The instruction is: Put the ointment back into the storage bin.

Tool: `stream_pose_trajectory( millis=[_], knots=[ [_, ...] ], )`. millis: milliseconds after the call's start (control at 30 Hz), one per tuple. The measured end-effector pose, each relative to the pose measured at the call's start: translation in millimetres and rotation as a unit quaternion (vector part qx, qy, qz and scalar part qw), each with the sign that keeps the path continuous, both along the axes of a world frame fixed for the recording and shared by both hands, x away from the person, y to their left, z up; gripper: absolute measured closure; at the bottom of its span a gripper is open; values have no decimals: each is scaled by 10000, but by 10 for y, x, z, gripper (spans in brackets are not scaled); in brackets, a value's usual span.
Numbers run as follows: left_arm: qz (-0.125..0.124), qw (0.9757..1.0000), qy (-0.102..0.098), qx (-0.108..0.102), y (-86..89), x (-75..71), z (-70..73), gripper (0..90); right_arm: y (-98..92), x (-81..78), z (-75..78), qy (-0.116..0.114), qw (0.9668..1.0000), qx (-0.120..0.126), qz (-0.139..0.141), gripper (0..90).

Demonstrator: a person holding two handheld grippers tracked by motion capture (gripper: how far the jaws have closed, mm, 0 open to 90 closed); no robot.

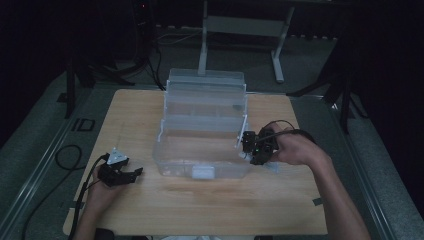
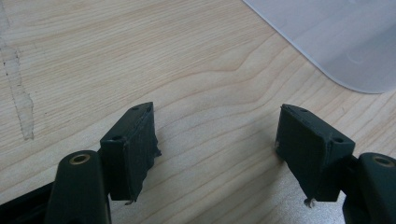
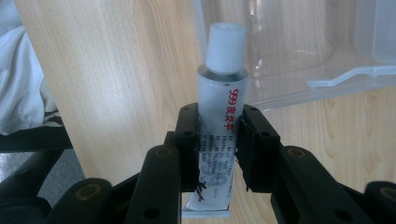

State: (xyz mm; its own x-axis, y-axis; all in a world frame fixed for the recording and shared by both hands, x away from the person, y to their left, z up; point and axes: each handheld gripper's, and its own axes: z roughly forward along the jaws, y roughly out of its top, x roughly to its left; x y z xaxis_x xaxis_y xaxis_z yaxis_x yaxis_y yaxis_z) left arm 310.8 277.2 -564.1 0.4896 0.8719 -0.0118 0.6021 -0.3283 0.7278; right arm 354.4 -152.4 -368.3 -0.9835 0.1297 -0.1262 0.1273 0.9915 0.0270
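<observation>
Right gripper view: right gripper (image 3: 219,140) is clamped on an ointment tube (image 3: 218,121), pads pinching its flattened lower body from both sides. White cap (image 3: 226,46) points away from the hand, crimped end toward the palm, so the tube's long axis runs in line with the jaws, not across them.

High view: that gripper (image 1: 257,150) sits at the right front corner of the clear tiered storage box (image 1: 205,125), just beside its wall, touching or nearly so; can't tell which. The box stands open, upper trays stepped back, bottom bin facing the person. From the gripper the bin lies to its left and slightly beyond, cap end roughly leading.

Left gripper (image 1: 122,172) rests on the wooden table (image 1: 200,205) well left of the box, jaws wide apart with nothing between them; in the left gripper view, bare wood between the pads (image 2: 133,149).

My read: the right hand is the nearer one, and the next move is up over the wall, then leftward into the bin. Risk is the cap catching the rim.
</observation>
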Motion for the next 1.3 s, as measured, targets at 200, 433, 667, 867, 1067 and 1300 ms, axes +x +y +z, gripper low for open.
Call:
stream_pose_trajectory(
  millis=[200, 433, 667, 867, 1067, 1300],
  knots=[
    [-3, 10000, 0, 5, 1, 0, 0, 295, 44, 27, 50, -36, 10000, 29, 47, 711],
    [-8, 10000, 3, 2, 1, 1, 1, 295, 106, 80, 87, -45, 10000, 16, 64, 711],
    [-8, 10000, 2, 6, 1, 2, 1, 295, 173, 121, 97, -36, 9999, 23, 133, 711],
    [-9, 10000, 1, 5, 1, 2, 1, 294, 222, 147, 103, -38, 9998, 0, 170, 711],
    [-8, 10000, 3, 6, 1, 2, 1, 294, 265, 175, 111, -63, 9997, -4, 229, 711],
    [-10, 10000, 3, 5, 1, 2, 1, 294, 335, 203, 109, -69, 9996, -15, 265, 711]
  ],
)
